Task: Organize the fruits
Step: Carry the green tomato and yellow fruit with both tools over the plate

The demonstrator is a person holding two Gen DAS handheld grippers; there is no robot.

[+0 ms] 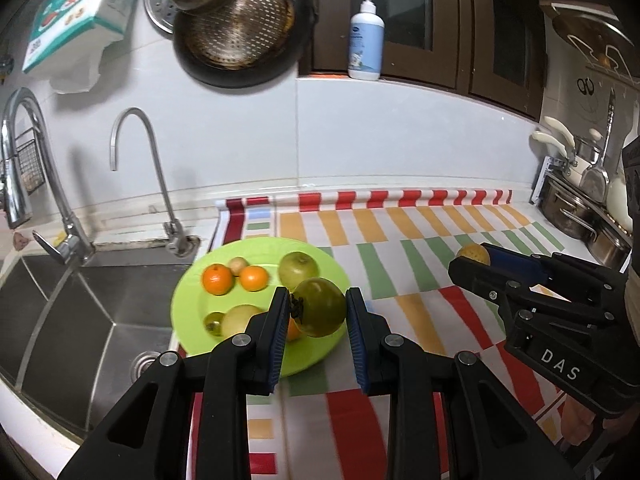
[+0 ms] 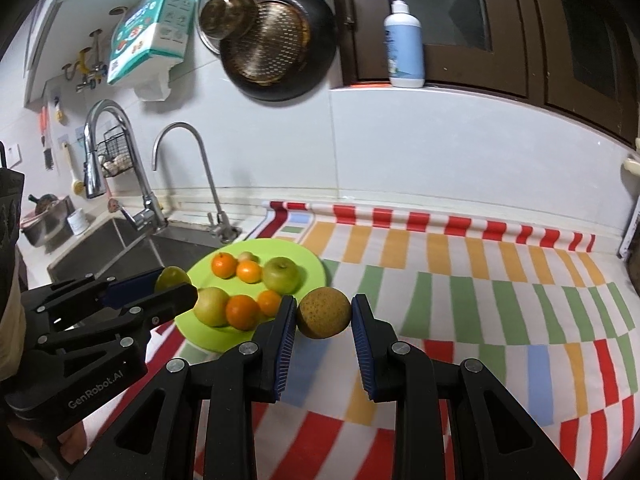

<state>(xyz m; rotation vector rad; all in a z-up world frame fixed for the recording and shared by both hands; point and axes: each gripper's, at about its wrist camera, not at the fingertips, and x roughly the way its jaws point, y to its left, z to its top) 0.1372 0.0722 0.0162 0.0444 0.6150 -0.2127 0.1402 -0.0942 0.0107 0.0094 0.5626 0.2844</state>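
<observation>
A: Fruits, status at this frame. Left gripper (image 1: 318, 312) is closed on a green persimmon-like fruit (image 1: 320, 307); the dark calyx sits against the left pad, and the right finger meets the fruit's other side. The fruit is clear of the surface, above the near rim of the lime-green plate (image 1: 188, 292).

B: And the other gripper?

A: Right gripper (image 2: 324, 317) is clamped on a brown speckled pear (image 2: 324, 317), pads pressing both flanks. The pear hangs over the striped cloth (image 2: 460, 280), with the plate just left of the left finger.

B: What lies beyond the fingertips?

A: In the right wrist view: two small oranges (image 2: 224, 265), a green apple (image 2: 281, 275) and a small pale fruit (image 2: 247, 256) at the plate's far side; a yellow-green fruit (image 2: 211, 306) and two more oranges (image 2: 242, 312) on the near side, next to the left finger. The sink (image 1: 100, 304) lies left of the plate.

B: Spacing between the two grippers?

A: Well apart; each shows at the edge of the other's view.
</observation>
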